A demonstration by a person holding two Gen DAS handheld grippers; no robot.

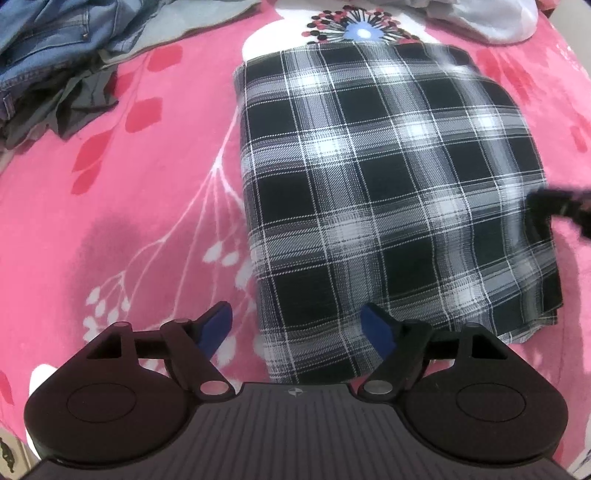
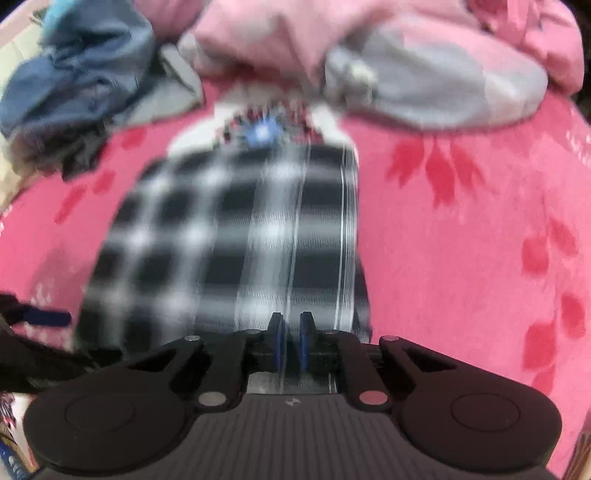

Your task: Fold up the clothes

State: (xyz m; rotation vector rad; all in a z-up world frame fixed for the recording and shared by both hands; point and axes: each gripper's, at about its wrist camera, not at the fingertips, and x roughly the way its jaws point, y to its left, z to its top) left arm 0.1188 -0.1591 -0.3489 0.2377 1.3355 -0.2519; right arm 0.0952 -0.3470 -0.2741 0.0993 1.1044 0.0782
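A black-and-white plaid garment (image 1: 388, 192) lies folded into a flat rectangle on the pink flowered blanket (image 1: 129, 184). My left gripper (image 1: 295, 321) is open and points down over its near left corner, one blue pad off the cloth and the other over it, with nothing pinched. In the blurred right wrist view, my right gripper (image 2: 291, 325) hangs over the near right part of the plaid garment (image 2: 221, 240), its pads almost together. The cloth under it is streaked and does not look held. The right gripper (image 1: 561, 210) also shows as a dark blur at the garment's right edge.
A heap of blue jeans and dark clothes (image 1: 48, 48) sits at the far left. A grey garment (image 1: 480, 18) and a pink one (image 2: 295, 37) lie at the far side. The blanket (image 2: 461, 258) stretches right of the plaid piece.
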